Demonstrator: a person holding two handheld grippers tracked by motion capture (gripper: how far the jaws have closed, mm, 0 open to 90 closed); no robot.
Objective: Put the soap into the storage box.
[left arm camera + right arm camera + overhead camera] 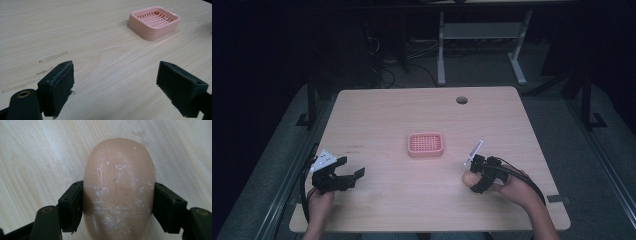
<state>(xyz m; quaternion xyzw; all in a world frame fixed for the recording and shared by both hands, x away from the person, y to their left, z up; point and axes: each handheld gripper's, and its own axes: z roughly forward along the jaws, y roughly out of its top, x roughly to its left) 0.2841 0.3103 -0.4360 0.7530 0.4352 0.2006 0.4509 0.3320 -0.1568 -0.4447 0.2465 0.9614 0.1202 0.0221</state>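
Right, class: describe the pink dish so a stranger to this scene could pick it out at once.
Start from the pale wooden table and look to its middle, ahead of both hands. There sits the pink dish, a low rounded rectangle. Its white grid-like floor sets it apart from the smooth, peach soap bar pinched in the right tongs.

High view overlooks the table (gripper views sit close above it).

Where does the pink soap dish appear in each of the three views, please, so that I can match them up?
High view: the pink soap dish sits near the middle of the table, between the two claws.
Left gripper view: upper right, beyond the open jaws.
Right gripper view: not in this picture.
Shared landmark: the pale wood-grain tabletop.
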